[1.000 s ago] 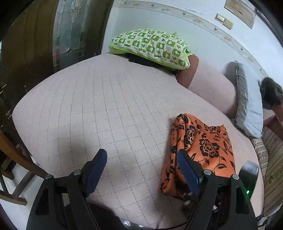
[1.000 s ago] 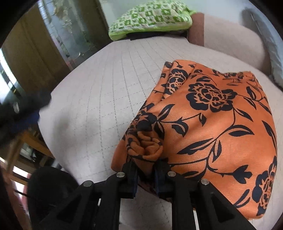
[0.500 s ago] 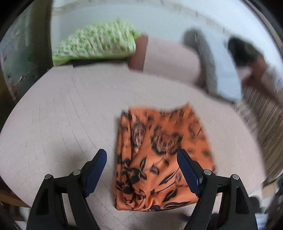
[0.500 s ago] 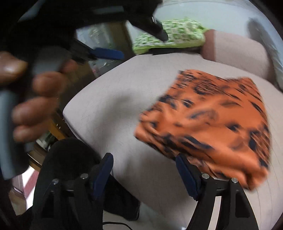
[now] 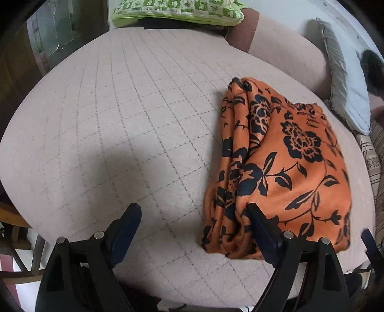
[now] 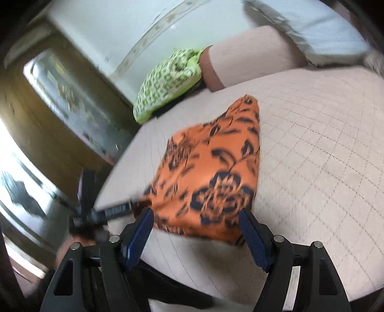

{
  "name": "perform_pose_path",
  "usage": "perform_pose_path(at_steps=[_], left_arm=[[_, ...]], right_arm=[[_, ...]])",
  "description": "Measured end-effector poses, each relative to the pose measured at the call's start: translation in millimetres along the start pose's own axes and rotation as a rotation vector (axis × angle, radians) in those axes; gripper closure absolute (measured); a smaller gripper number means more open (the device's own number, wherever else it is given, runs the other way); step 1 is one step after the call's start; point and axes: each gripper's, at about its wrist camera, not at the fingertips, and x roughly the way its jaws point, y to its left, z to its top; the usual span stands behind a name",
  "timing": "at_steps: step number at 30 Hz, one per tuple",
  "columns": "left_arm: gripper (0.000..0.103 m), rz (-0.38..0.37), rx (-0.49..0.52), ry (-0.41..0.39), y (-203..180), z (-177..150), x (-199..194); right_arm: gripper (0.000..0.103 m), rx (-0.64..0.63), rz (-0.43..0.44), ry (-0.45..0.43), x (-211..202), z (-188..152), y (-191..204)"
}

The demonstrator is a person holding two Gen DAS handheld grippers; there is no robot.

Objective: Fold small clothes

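Fabric is what we have before us: an orange garment (image 5: 283, 168) printed with black flowers, folded into a thick bundle and lying flat on the quilted pinkish bed (image 5: 134, 124). We take this garment as our landmark. Our left claw (image 5: 194, 230) hangs over the bed's near edge with its jaws spread wide and nothing between them; one blue pad (image 5: 124, 228) sits well off to one side of the garment over bare quilt, while the other pad overlaps the garment's near corner in the picture, though we cannot tell whether it touches the cloth. Our right claw (image 6: 195, 234) is likewise spread wide and empty, its two blue pads (image 6: 139, 232) framing the garment's near edge from just outside it; this view is blurred, so fine contact is unclear. In the right wrist view the left claw's dark frame (image 6: 96, 211) shows just beside the garment's near corner. Beyond the garment, at the far end of the bed, lies a green patterned pillow (image 5: 177, 9) on top of something dark. A grey-blue pillow (image 5: 345, 79) leans near the garment's far side, next to a pinkish bolster (image 5: 288, 52).
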Motion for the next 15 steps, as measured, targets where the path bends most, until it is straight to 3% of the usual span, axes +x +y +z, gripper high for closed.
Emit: perform_pose_path(at_steps=[5,7,9,12,15], left_arm=[[0.015,0.087,0.071,-0.105,-15,11,-35],[0.015,0.054,0.126,-0.168,-35,18,-51],[0.015,0.004,0.197,-0.216,-58,25,-59],[0.015,-0.040,0.292,-0.186,-86,34,-35],[0.015,0.052,0.279,-0.060,-82,38,16]], right_arm=[[0.026,0.265,0.146,0.039,14,39,-63],[0.026,0.363,0.182,0.051,29,57,-90],[0.026,0.443,0.275,0.092,54,78,-111],[0.026,0.484,0.282,0.136,92,106,-129],[0.028,0.554,0.301,0.191,127,118,-142]])
